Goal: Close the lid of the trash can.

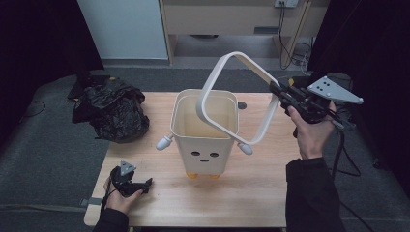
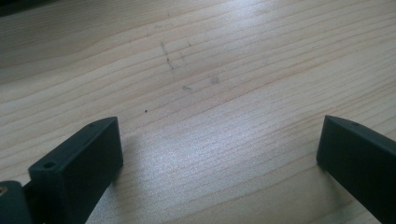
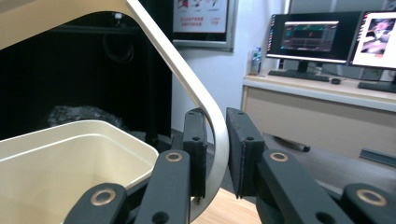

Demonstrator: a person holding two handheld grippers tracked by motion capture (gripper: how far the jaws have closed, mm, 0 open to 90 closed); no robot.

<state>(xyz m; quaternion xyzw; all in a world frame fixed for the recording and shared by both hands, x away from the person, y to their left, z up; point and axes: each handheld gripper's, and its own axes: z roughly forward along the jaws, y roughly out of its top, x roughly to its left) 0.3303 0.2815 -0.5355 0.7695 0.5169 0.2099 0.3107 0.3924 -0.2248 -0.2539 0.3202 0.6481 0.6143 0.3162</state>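
Pinching the ring frame (image 1: 240, 96) above the bin (image 1: 205, 130), our right gripper (image 1: 282, 94); left gripper (image 1: 145, 183) jaws spread.

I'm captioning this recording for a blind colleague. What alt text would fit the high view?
The right gripper, held up at the table's right side, clamps a white rounded-rectangle ring lifted and tilted above an open cream bin with a small face, standing mid-table. The left gripper rests open near the front left of the wooden table; a crumpled black bag lies at back left.
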